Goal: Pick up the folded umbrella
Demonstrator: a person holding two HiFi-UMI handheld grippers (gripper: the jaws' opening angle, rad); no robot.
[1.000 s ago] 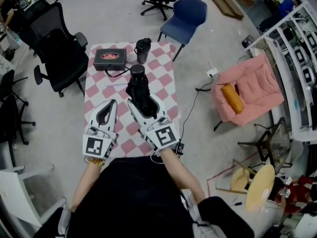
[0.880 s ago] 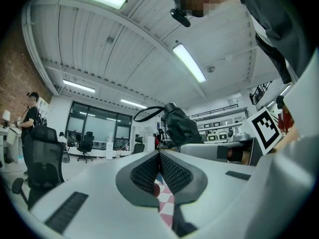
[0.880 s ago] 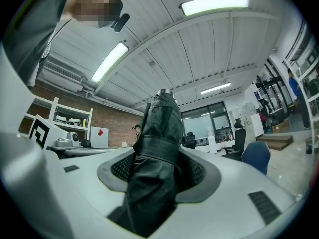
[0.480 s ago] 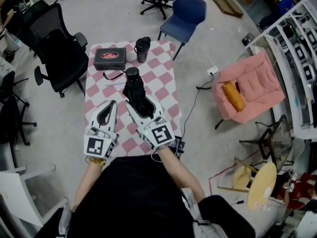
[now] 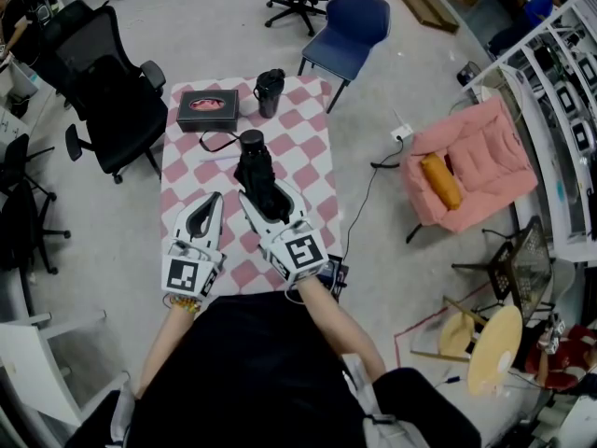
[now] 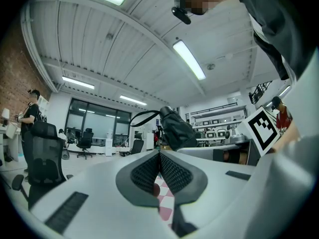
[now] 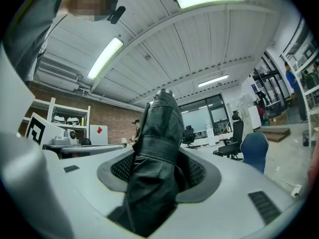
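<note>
Checkered tabletop (image 5: pixel 310 168) partly under folded umbrella (image 5: pixel 255 166)

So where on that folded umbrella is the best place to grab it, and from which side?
Around the soft bundled canopy of the folded umbrella, near its strap band, coming in from the canopy end along its length. It is a slim roll, so jaws fit either side; the right gripper holds it that way, handle end pointing away.

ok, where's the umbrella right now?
Head view, centre: the folded umbrella is gripped in the right claw over the checkered table, just right of the shut left claw.
</note>
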